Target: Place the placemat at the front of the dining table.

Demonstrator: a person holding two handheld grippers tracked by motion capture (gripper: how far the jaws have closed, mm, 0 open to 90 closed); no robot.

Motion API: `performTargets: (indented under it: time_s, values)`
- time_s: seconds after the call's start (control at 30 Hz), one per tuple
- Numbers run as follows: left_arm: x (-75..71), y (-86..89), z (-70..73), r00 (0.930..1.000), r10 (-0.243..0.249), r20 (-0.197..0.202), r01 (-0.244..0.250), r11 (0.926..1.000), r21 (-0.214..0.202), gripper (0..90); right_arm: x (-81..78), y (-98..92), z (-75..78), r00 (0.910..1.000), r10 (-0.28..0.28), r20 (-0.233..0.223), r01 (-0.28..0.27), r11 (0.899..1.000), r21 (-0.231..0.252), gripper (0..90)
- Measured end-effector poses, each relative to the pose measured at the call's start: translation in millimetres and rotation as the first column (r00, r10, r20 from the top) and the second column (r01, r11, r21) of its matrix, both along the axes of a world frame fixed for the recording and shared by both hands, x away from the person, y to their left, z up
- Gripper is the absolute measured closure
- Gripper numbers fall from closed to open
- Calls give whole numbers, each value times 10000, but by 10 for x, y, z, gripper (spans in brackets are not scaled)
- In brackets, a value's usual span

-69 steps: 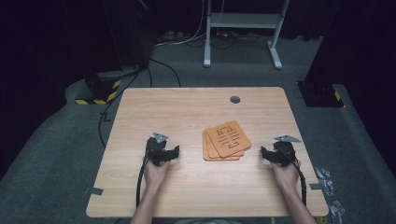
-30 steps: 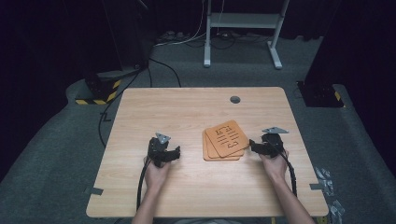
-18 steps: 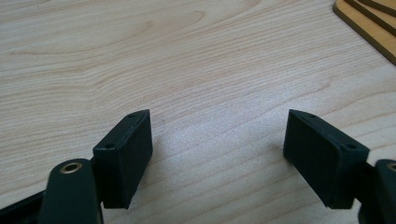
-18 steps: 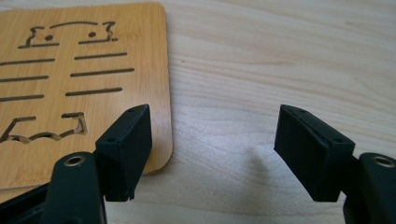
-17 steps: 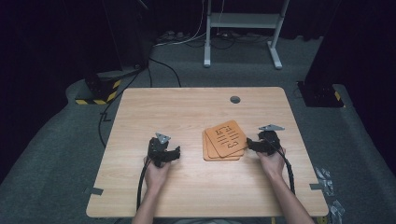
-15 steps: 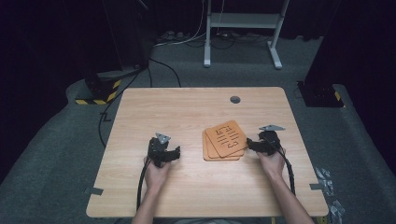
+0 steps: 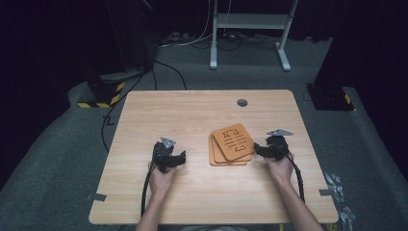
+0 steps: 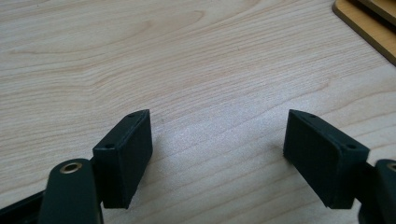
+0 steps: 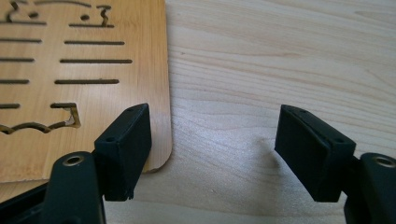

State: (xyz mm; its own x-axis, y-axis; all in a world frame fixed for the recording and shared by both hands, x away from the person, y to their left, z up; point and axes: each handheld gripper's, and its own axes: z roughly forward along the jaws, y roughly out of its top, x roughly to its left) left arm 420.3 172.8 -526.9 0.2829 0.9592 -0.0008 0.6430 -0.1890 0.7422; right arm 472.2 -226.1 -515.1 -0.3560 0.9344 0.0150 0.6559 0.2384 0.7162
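our right gripper's fingers [image 9: 122,154] stand spread at the right edge of the top wooden coaster [image 7: 234,141], one over its near corner. the stack lies just left of the right gripper [image 7: 269,150], turned askew on the tabletop [image 7: 192,115]. the left gripper [image 7: 169,159], also spread, waits farther left.

Stack of thin orange-brown wooden boards [image 7: 232,147], approx. 3, lies flat on table [image 7: 192,115], right of centre. Top board [image 9: 79,70], w/ rounded corners and cut-through slots, is skewed vs. the lower ones, so their edges stick out at the stack's left and bottom.
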Motion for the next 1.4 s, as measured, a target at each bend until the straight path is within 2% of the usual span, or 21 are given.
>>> performTargets:
  time_s: [0.23,0.33,0.37,0.57,0.7,0.87,0.9,1.0,1.1,1.17,1.3,1.4]
  values:
    - [-14,4,2,10000,-77,50,77,10000,-25,266,0,-32,-29,10000,38,83,-39,9999,148,272]
    - [-9,17,12,9999,-95,-51,95,9999,-117,278,-11,-29,-33,9998,69,184,-71,9999,104,273]
    - [-4,25,19,9998,-182,-103,177,9987,-472,271,-11,-35,-39,9998,73,174,-76,9998,201,273]
    - [-4,-63,75,9990,-436,11,436,9964,-728,254,-7,-65,-55,9999,68,109,-73,9990,450,272]
    - [4,-171,190,9970,-707,316,734,9926,-964,240,-3,-68,-66,9995,-26,321,16,9995,318,272]
    - [17,-237,253,9944,-991,378,1028,9882,-1134,232,-9,-56,-61,9995,-40,312,32,9997,254,272]
    - [24,-268,272,9931,-1106,380,1147,9849,-1299,230,-6,-52,-62,9992,-66,394,61,9999,129,273]
    - [29,-288,285,9921,-1197,385,1238,9836,-1314,228,8,-60,-71,9987,-106,492,99,9998,157,274]
    - [13,-388,270,9867,-1594,329,1616,9835,-814,229,35,-99,-67,9997,-188,125,183,9991,385,273]
    - [17,-404,260,9856,-1671,274,1688,9825,-789,229,46,-111,-71,9996,-232,163,225,9989,407,274]
    - [46,-420,258,9848,-1727,185,1737,9786,-1099,230,46,-107,-71,9996,-229,155,222,9989,410,274]
    - [69,-479,314,9840,-1768,243,1784,9747,-1343,230,46,-105,-71,9996,-239,147,232,9988,435,275]
